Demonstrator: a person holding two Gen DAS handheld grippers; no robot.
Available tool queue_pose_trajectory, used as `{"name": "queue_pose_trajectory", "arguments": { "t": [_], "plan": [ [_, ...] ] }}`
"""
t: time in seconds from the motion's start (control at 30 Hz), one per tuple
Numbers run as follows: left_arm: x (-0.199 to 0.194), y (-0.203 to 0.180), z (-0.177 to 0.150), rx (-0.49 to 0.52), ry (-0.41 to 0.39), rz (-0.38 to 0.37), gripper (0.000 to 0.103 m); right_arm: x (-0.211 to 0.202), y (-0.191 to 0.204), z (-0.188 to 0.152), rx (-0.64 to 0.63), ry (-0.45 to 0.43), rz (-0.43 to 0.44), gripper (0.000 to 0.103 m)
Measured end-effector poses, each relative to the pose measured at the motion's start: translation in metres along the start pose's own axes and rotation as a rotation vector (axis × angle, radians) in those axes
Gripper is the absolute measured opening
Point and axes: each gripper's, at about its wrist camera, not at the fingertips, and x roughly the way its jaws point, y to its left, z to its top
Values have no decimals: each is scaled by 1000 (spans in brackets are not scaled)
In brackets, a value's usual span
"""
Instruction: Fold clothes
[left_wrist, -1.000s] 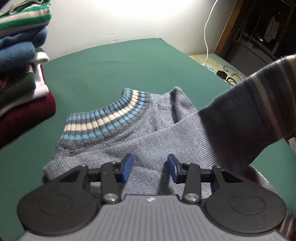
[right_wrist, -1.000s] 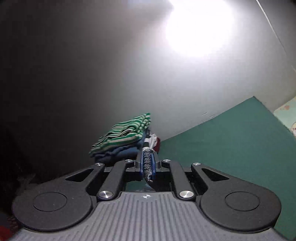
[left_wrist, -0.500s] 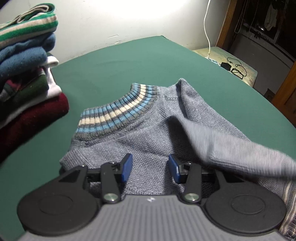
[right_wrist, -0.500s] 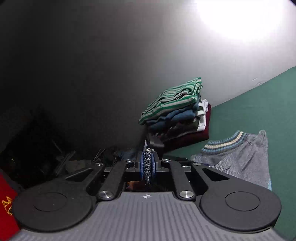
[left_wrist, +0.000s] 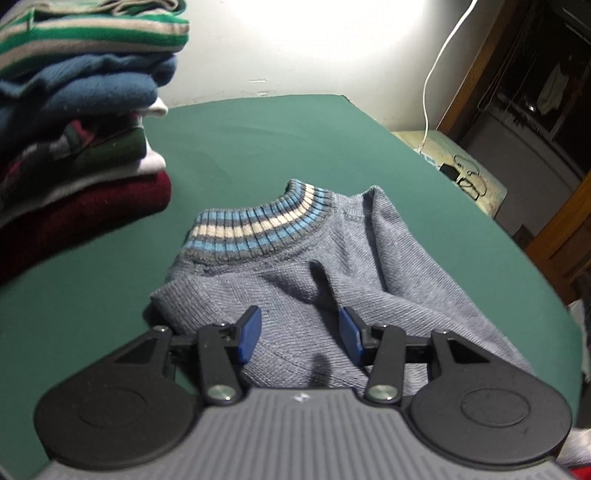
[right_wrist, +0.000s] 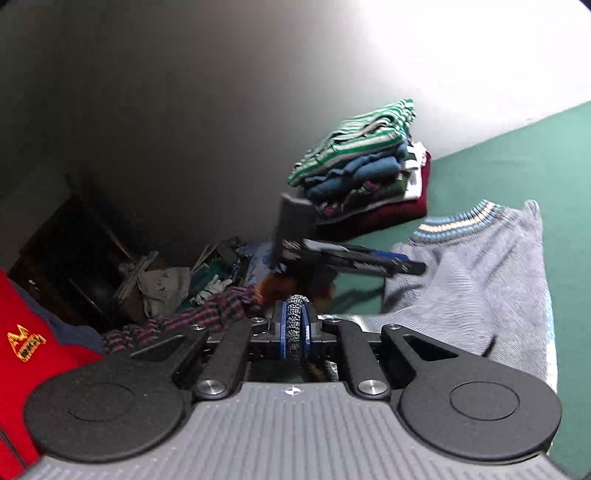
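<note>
Your left gripper: jaws opening over the grey sweater, nothing pinched | your right gripper: clamped on its knit edge | folded stack far left.

— How is the light?

— One hard source glares off the white wall in the left wrist view, blown out to pure white; the right wrist view has the same hot patch at its top right, fading to deep gloom at left.

— Shadows?

— Soft ones fall on the grey sweater under the blue pads.

— Sharpness?

— The stack of folded clothes is smeared at the left edge. In the right wrist view the left gripper is streaked with motion blur. Fisheye bending curves the green table rim.
</note>
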Motion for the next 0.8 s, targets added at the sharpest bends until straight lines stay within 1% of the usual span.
{"name": "queue_pose_trajectory", "arguments": {
  "t": [0.2, 0.3, 0.4, 0.5, 0.53, 0.57, 0.63, 0.7, 0.73, 0.8],
  "plan": [
    [15, -20, -2, 15, 37, -33, 49, 0, 0, -12, -27, 40, -31, 9],
    [26, -31, 0, 26, 54, -40, 60, 0, -1, -16, -21, 48, -35, 9],
    [37, -30, 4, 3, 74, -51, 61, 0, -1, -19, -14, 52, -33, 9],
    [42, -26, 7, -47, 80, -73, 55, -1, -1, -22, -8, 48, -33, 9],
    [43, -24, 9, -62, 81, -79, 44, -2, -1, -23, -4, 46, -35, 9],
    [43, -24, 9, -74, 82, -85, 36, -2, -1, -24, -2, 44, -37, 9],
    [42, -23, 8, -92, 74, -87, 35, -5, -2, -25, 5, 41, -40, 9],
    [40, -22, 8, -108, 59, -85, 27, -7, -2, -26, 7, 37, -43, 9],
    [38, -22, 8, -118, 49, -86, 19, -8, -1, -26, 7, 36, -44, 9],
    [33, -22, 10, -132, 27, -84, 10, -10, -1, -27, 8, 35, -50, 9]
  ]
}}
